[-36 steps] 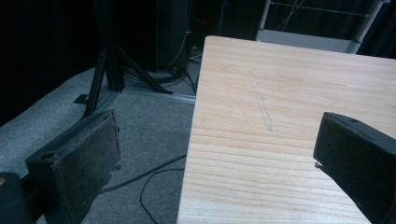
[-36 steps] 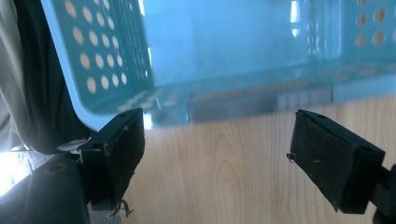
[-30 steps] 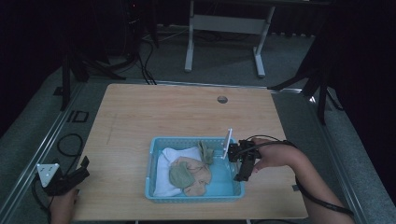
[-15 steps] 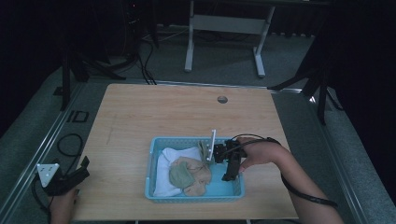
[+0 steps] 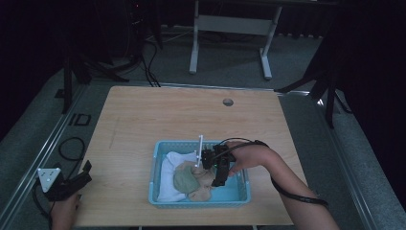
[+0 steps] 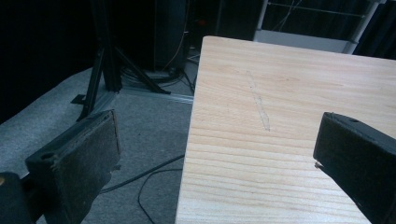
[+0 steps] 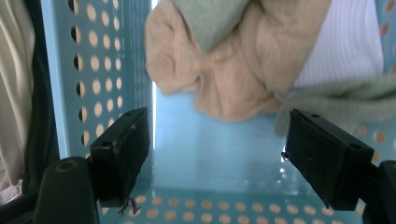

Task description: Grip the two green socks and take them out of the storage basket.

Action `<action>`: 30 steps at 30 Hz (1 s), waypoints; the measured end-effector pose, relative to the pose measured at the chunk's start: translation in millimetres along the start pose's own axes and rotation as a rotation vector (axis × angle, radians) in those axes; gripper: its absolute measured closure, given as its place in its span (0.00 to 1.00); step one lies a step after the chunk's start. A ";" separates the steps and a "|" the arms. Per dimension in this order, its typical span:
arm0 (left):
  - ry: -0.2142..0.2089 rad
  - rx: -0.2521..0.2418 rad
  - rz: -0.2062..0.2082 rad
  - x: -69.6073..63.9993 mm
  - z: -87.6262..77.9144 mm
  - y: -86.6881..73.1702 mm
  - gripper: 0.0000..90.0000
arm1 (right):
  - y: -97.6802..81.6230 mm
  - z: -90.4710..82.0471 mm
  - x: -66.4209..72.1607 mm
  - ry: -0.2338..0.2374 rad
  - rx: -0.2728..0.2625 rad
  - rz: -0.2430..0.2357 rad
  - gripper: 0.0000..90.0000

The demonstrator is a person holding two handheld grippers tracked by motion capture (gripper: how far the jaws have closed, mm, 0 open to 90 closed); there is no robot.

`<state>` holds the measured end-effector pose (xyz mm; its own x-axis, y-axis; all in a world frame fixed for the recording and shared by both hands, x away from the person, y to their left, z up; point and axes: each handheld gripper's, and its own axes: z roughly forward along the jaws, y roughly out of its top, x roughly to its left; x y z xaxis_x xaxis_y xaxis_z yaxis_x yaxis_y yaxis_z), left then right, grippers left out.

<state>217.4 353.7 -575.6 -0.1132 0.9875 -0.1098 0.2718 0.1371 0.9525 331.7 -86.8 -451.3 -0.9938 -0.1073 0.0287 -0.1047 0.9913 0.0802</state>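
A light blue perforated basket (image 5: 239, 194) sits near the table's front edge. It holds a white cloth (image 5: 167, 177), a green cloth (image 5: 184, 181) and a tan cloth (image 5: 202, 192). My right gripper (image 5: 214, 171) hangs inside the basket's right half, pointing at the pile. In the right gripper view it (image 7: 217, 126) is open; its jaws have just been closing a little, with just the bare basket floor (image 7: 210, 154) between them. The tan cloth (image 7: 224, 70) lies just ahead of the tips. My left gripper (image 5: 82, 176) is open at the table's front left corner.
The wooden table (image 5: 191, 120) has a small round hole (image 5: 228, 102) at the back. In the left gripper view the open jaws straddle the table's left edge (image 6: 189, 140), with carpet and cables below. A metal stand (image 5: 230, 28) is behind the table.
My right gripper has moved left from the basket's right rim and now sits over the basket, closer to the cloths. The left gripper has stayed still.
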 end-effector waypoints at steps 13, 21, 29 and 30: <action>-0.003 0.001 0.000 0.0 0.1 0.0 0.01 | 37.1 10.1 -4.6 -0.011 -0.011 -0.068 0.29; -0.005 0.000 -0.001 0.1 -0.1 0.0 0.01 | 55.9 19.1 -8.9 -0.022 0.013 -0.097 0.29; -0.009 0.008 0.004 0.1 0.4 0.2 0.01 | 68.6 27.4 -14.2 -0.022 0.027 -0.100 0.32; -0.008 0.006 0.003 -0.1 0.3 0.2 0.01 | 70.2 28.6 -14.8 -0.023 0.028 -0.101 0.32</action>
<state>217.7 353.7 -575.5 -0.1045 0.9885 -0.1091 0.2783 0.1344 0.9511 338.0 -13.4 -474.7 -0.9786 -0.2058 -0.0006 -0.2055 0.9772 0.0540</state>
